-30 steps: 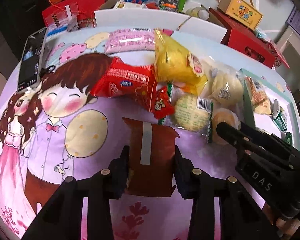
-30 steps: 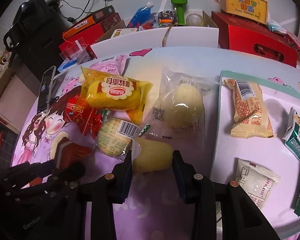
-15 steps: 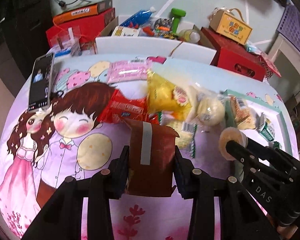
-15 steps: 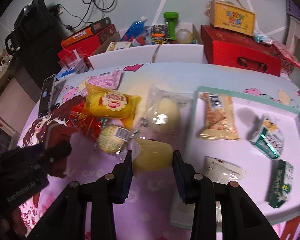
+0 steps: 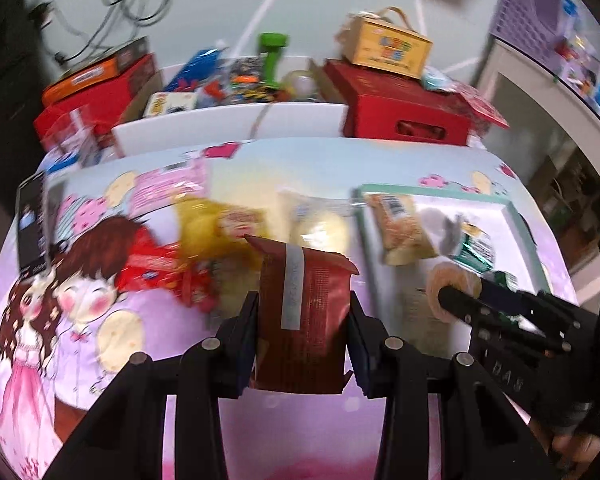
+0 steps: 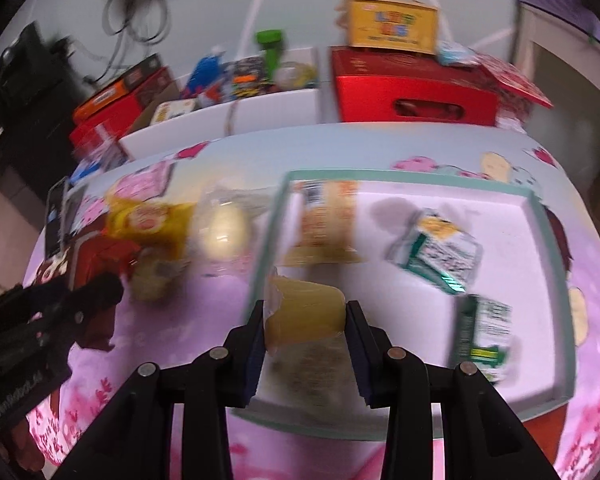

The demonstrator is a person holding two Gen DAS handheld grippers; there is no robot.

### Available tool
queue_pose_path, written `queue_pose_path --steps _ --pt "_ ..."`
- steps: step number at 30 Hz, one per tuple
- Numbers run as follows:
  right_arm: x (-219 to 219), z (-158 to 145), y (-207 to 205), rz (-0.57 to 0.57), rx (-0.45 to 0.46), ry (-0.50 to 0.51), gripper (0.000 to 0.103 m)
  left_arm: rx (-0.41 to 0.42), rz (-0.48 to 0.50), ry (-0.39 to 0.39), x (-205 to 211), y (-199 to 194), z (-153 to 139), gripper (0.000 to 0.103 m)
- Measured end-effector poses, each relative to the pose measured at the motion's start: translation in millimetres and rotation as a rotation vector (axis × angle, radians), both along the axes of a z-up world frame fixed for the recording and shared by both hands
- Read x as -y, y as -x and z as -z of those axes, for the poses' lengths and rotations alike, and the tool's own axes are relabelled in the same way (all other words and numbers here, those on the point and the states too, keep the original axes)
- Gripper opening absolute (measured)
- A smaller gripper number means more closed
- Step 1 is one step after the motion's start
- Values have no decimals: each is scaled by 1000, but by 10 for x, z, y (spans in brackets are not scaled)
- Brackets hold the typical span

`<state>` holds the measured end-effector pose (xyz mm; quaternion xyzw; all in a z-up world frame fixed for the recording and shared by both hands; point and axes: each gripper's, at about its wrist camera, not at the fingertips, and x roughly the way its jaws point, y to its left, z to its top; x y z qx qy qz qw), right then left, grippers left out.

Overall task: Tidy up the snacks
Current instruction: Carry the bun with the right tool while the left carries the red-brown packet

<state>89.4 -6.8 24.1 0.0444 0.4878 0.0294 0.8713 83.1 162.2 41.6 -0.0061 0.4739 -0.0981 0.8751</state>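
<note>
My left gripper [image 5: 303, 316] is clamped on a dark red snack packet [image 5: 304, 312]; my right gripper [image 6: 305, 320] pinches a clear-wrapped yellow cake [image 6: 304, 312] above the teal-rimmed tray [image 6: 550, 236]. Risk: the slick wrapper slips, dropping the cake outside the tray.

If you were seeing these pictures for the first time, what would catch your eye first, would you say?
Most striking is the dark red foil snack packet clamped in the left gripper, held above the pink cartoon tablecloth. Next, the pale yellow wrapped cake gripped by the right gripper over the near left part of the green-rimmed white tray, where other packets lie.
</note>
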Motion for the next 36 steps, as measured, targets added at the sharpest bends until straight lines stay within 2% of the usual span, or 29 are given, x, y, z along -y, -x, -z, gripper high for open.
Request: queue_pose_path --steps 9,15,26,36 --pt "764 -24 -30 166 -11 -22 40 -26 150 -11 657 -70 53 41" --pt "1057 55 -103 222 -27 -23 40 -58 223 -35 1087 -204 188 41" --pt "1311 228 -262 268 -54 -36 40 -83 310 -96 1559 -417 454 42" --pt "1274 227 -281 262 -63 -6 41 -91 320 -99 1647 -441 505 42"
